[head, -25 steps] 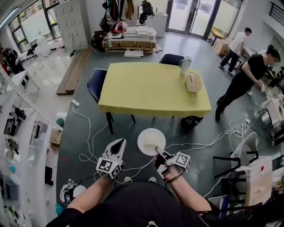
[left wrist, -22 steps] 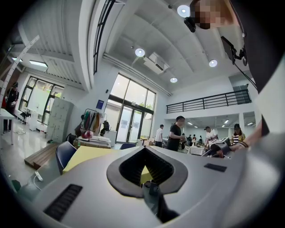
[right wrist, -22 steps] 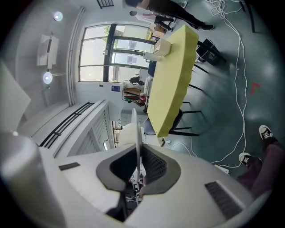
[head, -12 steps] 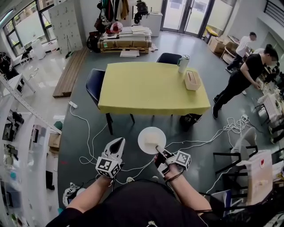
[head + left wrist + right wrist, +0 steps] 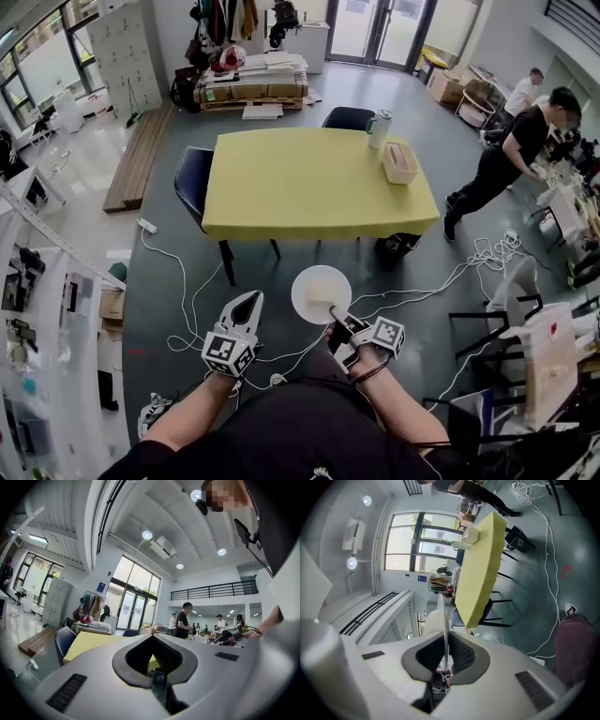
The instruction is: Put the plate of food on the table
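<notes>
In the head view my right gripper point(image 5: 339, 322) is shut on the near rim of a white plate point(image 5: 321, 292) with a pale mound of food on it. It holds the plate roughly level over the grey floor, short of the yellow table point(image 5: 319, 183). The right gripper view shows the plate point(image 5: 441, 613) edge-on between the jaws of the right gripper point(image 5: 446, 637), with the pale food point(image 5: 432, 620) on one side and the yellow table point(image 5: 480, 569) beyond. My left gripper point(image 5: 248, 305) hovers left of the plate, shut and empty. In its own view the left gripper point(image 5: 152, 636) faces the table point(image 5: 89, 644).
A tissue box point(image 5: 399, 162) and a metal cylinder point(image 5: 379, 128) stand on the table's far right. Dark chairs sit at its left point(image 5: 191, 178) and far side point(image 5: 347, 117). Cables point(image 5: 187, 300) trail over the floor. A person point(image 5: 511, 155) bends at the right; shelves line the left.
The view has shifted a little toward the table and to the right. Both grippers keep their pose, and the plate stays in the right gripper. The person at the right has shifted.
</notes>
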Demonstrator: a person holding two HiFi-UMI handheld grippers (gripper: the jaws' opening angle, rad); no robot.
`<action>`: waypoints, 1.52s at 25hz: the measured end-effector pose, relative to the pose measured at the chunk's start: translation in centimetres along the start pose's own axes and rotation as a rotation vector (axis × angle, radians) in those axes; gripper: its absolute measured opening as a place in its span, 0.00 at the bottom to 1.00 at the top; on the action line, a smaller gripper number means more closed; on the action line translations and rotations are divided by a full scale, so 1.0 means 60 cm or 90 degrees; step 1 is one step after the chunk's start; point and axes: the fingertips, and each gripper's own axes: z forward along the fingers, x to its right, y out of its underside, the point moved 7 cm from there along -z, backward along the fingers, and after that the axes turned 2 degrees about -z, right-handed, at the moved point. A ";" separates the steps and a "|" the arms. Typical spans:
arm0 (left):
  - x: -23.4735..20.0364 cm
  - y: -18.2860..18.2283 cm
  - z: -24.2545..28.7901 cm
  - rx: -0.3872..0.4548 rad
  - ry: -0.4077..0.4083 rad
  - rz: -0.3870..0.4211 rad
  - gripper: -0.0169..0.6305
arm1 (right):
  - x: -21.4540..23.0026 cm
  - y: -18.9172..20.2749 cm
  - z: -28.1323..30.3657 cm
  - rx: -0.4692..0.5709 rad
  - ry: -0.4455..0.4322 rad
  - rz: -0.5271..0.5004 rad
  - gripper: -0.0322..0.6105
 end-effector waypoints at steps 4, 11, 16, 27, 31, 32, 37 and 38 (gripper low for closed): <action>-0.007 -0.002 0.018 -0.001 0.003 -0.005 0.04 | 0.000 -0.012 0.009 0.003 0.003 0.002 0.10; -0.026 0.003 0.070 -0.008 -0.009 -0.008 0.04 | 0.008 -0.058 0.042 -0.008 0.004 0.008 0.10; -0.043 -0.007 0.124 -0.009 -0.024 -0.009 0.04 | 0.003 -0.107 0.081 -0.023 -0.003 0.006 0.10; -0.062 -0.025 0.250 -0.006 -0.068 -0.016 0.04 | -0.002 -0.227 0.142 -0.054 -0.013 0.007 0.10; -0.057 -0.024 0.286 -0.008 -0.082 -0.015 0.04 | -0.003 -0.269 0.155 -0.067 -0.015 0.004 0.10; -0.057 -0.024 0.295 -0.007 -0.087 -0.015 0.04 | -0.002 -0.279 0.159 -0.072 -0.015 0.005 0.10; -0.053 -0.024 0.338 -0.005 -0.105 -0.016 0.04 | 0.005 -0.324 0.178 -0.092 -0.016 0.005 0.10; -0.052 -0.024 0.345 -0.005 -0.109 -0.016 0.04 | 0.006 -0.331 0.181 -0.097 -0.016 0.004 0.10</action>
